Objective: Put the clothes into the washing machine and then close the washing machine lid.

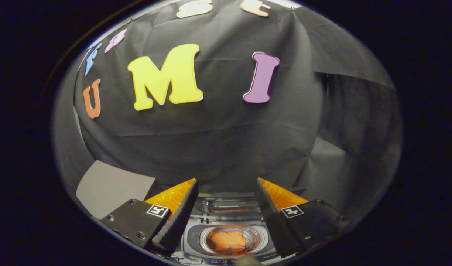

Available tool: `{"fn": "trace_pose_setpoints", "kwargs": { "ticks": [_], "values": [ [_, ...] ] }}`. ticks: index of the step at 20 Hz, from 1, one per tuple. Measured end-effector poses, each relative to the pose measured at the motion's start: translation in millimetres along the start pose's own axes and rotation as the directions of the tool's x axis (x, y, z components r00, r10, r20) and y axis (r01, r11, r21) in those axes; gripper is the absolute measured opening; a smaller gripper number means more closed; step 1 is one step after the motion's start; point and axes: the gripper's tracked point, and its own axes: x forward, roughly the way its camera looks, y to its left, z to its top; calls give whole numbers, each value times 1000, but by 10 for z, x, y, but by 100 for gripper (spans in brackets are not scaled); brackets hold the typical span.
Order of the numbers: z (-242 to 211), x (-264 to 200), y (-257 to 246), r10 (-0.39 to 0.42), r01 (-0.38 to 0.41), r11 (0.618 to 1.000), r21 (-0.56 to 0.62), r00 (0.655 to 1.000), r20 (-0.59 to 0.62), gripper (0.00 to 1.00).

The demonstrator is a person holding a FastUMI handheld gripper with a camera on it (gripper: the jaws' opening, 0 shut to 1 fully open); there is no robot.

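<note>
Orange cloth [228, 241] sits down in the drum of the washer [226, 236], and from where I hold the gripper [226, 192] it lies below and between my fingers, well back from the tips — I am looking across the machine's top, not down into it. The clothes appear to be already inside; I see none outside the drum.

My fingers [176, 218] stand wide apart with nothing between them — no cloth, no lid edge. The tips point out over the far side of the washer toward the booth wall.

The lid [229, 207] is what the coming move turns on. I judge it to be the clear panel standing up at the back of the opening, just ahead of the drum and between my fingers, its long edge running across my view from finger to finger. So the lid lies forward of the cloth and under my fingertips, roughly centred. I would have to drop lower and get behind its top edge to swing it toward me over the drum. How upright it stands I cannot tell from this angle.
</note>
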Motion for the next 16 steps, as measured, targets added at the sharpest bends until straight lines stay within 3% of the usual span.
{"fn": "trace_pose_setpoints", "kwargs": {
  "ticks": [9,13,16],
  "values": [
    [-236,939,-157,-46,42,999,-33,991,-127,96],
    [-546,1039,-289,-72,65,997,-44,979,-191,96],
    [-555,1030,-308,-54,55,998,1,987,-152,96]
  ]
}}
